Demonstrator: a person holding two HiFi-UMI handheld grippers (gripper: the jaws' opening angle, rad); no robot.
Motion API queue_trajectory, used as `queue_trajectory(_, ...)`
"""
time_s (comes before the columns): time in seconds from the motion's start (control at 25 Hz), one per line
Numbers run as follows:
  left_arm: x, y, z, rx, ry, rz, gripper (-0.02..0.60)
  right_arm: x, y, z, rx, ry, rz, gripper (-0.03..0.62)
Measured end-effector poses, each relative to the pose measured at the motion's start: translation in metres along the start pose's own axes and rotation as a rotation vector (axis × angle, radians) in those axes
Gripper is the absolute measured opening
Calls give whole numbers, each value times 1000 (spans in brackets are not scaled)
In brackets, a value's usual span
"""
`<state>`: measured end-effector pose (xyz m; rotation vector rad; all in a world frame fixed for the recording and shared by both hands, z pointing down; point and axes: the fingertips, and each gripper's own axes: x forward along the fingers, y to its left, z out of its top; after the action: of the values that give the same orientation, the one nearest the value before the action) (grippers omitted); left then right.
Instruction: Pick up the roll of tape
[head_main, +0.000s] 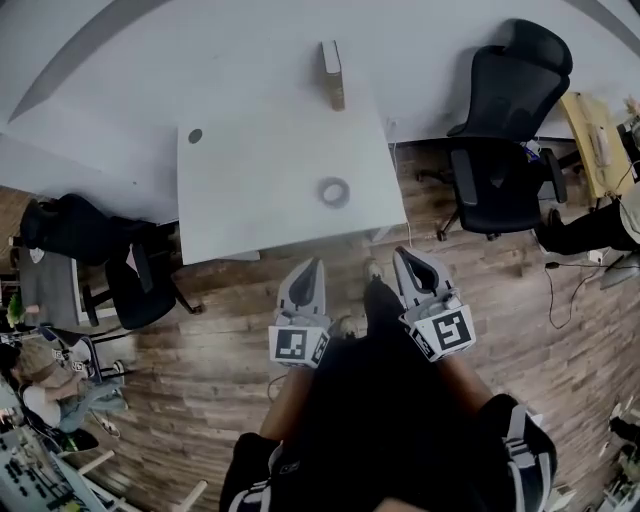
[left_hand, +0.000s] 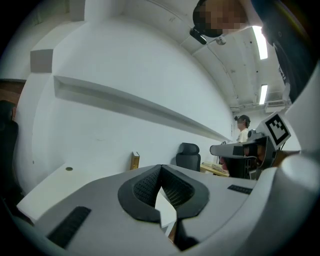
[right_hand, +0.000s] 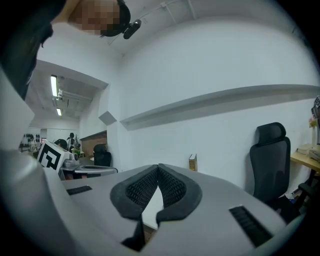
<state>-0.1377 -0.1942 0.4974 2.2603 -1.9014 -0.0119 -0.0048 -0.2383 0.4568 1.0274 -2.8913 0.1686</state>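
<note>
A grey roll of tape (head_main: 334, 192) lies flat on the right half of a white table (head_main: 250, 200) in the head view. Both grippers hang over the wooden floor short of the table's near edge, pointing at it. My left gripper (head_main: 315, 264) is shut with its tips touching and nothing between them; in its own view the left gripper (left_hand: 161, 167) shows closed pads. My right gripper (head_main: 400, 254) is likewise shut and empty, and the right gripper (right_hand: 158, 167) shows its pads meeting. The tape is hidden from both gripper views.
A brown book-like box (head_main: 332, 74) stands at the table's far edge by the white wall. A small dark disc (head_main: 195, 135) sits at the far left corner. Black office chairs stand right (head_main: 505, 140) and left (head_main: 140, 285) of the table. People sit at the lower left.
</note>
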Motion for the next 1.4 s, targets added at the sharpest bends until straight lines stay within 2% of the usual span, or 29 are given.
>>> queue_trajectory(0.24, 80, 33, -25, 1, 104, 50, 23, 66, -45, 4, 3, 38, 67, 12)
queue_trajectory(0.36, 112, 55, -47, -5, 162, 108, 23, 90, -60, 3, 4, 51, 85, 12)
queue_trajectory(0.48, 144, 77, -73, 1, 228, 152, 25, 109, -76, -2, 12, 75, 98, 12)
queue_trajectory(0.72, 198, 110, -137, -25, 399, 166, 35, 144, -101, -19, 29, 123, 125, 12)
queue_trajectory(0.92, 222, 126, -196, -50, 572, 173, 121, 160, -115, -30, 40, 157, 131, 12)
queue_trajectory(1.0, 228, 133, -218, -55, 642, 187, 137, 165, -120, -33, 43, 167, 131, 12)
queue_trajectory(1.24, 240, 150, -271, -87, 773, 192, 140, 172, -128, -42, 56, 188, 120, 12)
queue_trajectory(1.4, 244, 154, -293, -110, 852, 197, 137, 170, -133, -48, 65, 201, 108, 12)
